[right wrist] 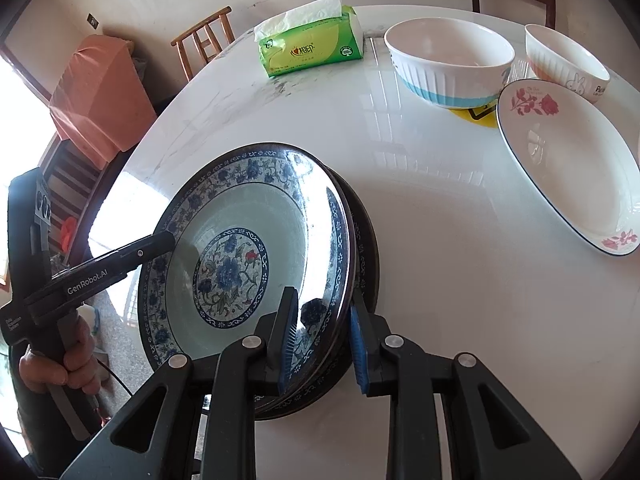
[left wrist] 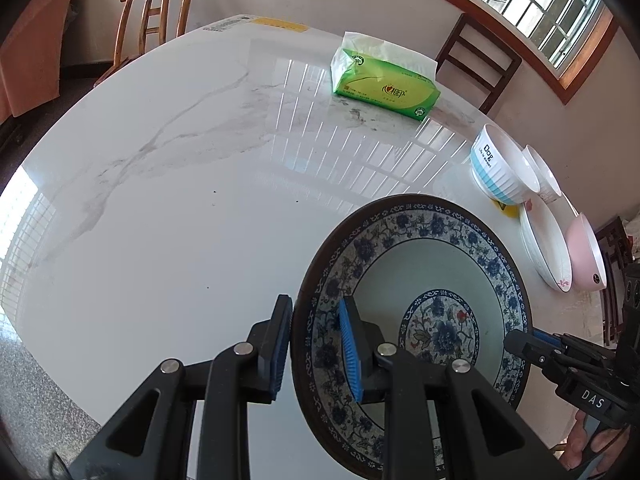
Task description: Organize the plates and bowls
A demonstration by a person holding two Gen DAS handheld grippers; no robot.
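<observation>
A deep blue-and-white flowered plate lies over a second plate of the same pattern near the table's front edge. Whether the two touch I cannot tell. My left gripper is shut on the top plate's left rim, one pad outside and one on the patterned flange. My right gripper is shut on the opposite rim in the same way. Each gripper shows in the other's view: the right, the left. A hand holds the left one.
On the white marble table stand a blue-striped white bowl, a smaller white bowl, a white oval plate with red flowers and a pink bowl. A green tissue pack lies further back. Chairs surround the table.
</observation>
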